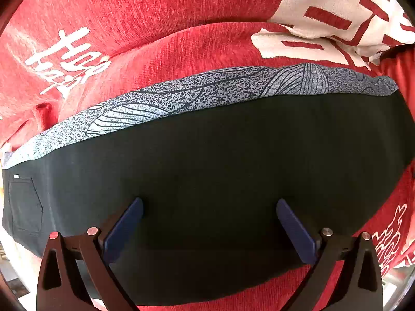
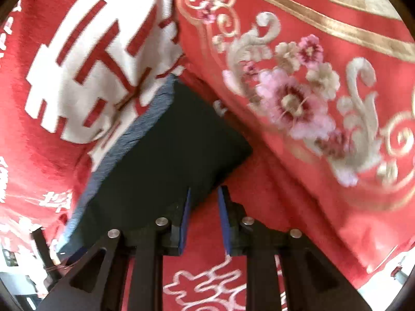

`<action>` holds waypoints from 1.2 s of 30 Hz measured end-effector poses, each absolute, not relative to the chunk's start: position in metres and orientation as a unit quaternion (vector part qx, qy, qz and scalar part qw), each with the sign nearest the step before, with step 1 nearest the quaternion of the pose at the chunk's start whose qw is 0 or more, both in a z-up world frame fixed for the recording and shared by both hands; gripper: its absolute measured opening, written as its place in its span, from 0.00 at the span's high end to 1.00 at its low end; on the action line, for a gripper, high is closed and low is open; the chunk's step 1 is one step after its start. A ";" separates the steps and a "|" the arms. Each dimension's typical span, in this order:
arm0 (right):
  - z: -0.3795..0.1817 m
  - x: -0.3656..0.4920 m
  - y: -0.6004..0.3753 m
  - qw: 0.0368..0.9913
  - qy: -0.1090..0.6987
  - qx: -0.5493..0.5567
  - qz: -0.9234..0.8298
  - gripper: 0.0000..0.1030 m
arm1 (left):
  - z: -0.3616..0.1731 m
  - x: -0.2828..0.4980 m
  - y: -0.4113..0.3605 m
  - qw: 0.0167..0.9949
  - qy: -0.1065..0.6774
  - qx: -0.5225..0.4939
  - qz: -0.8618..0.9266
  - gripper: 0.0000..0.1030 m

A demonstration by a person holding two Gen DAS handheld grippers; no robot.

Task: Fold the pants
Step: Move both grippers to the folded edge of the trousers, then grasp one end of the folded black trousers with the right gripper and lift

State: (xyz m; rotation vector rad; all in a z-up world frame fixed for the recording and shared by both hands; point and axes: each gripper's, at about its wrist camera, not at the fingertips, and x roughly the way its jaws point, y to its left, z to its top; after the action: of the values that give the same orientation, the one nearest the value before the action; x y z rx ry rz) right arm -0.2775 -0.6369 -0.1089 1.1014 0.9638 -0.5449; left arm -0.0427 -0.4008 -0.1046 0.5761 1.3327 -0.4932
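The black pants (image 1: 220, 171) lie flat on a red blanket (image 1: 145, 7), stretched across the left wrist view as a long dark band, with a back pocket (image 1: 24, 204) visible at their left end. Along their far edge a strip of grey speckled fabric with a dark line print (image 1: 207, 90) shows, lying under or against the black cloth; whether it is part of the pants or a separate layer cannot be told. The left gripper (image 1: 209, 204) hovers over the black fabric with its blue-padded fingers (image 1: 124, 230) spread wide, nothing between them.

In the right wrist view the pants (image 2: 166, 155) appear as a dark slab with the grey edge (image 2: 124, 150) on its left side, one corner pointing toward the right gripper (image 2: 204, 194). That gripper's blue pads (image 2: 184, 220) stand a narrow gap apart, red cloth visible between them; the pants' corner lies just ahead of the left pad. The blanket (image 2: 31, 140) carries large white characters (image 2: 103, 59) and white script (image 1: 67, 59). Beside it lies a red floral cloth (image 2: 298, 98) with pink flowers and gold trim.
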 end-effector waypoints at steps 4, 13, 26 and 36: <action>-0.107 -0.252 -0.617 0.717 0.437 0.505 -0.201 0.60 | -0.102 -0.043 -0.401 0.718 0.606 0.260 -0.222 0.00; -0.116 -0.201 -0.579 0.729 0.470 0.478 -0.140 0.59 | -0.077 0.002 -0.415 0.751 0.596 0.209 -0.193 0.00; -0.125 -0.199 -0.574 0.739 0.481 0.456 -0.122 0.59 | -0.097 0.041 -0.424 0.748 0.595 0.232 -0.181 0.00; -0.122 -0.201 -0.571 0.736 0.478 0.461 -0.129 0.59 | -0.086 -0.012 -0.401 0.722 0.609 0.256 -0.205 0.00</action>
State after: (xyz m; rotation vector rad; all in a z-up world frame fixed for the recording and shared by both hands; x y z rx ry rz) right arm -0.2009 -0.5705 -0.1221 1.0127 1.0510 -0.2836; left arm -0.0116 -0.4013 -0.0860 0.5664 1.3463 -0.4521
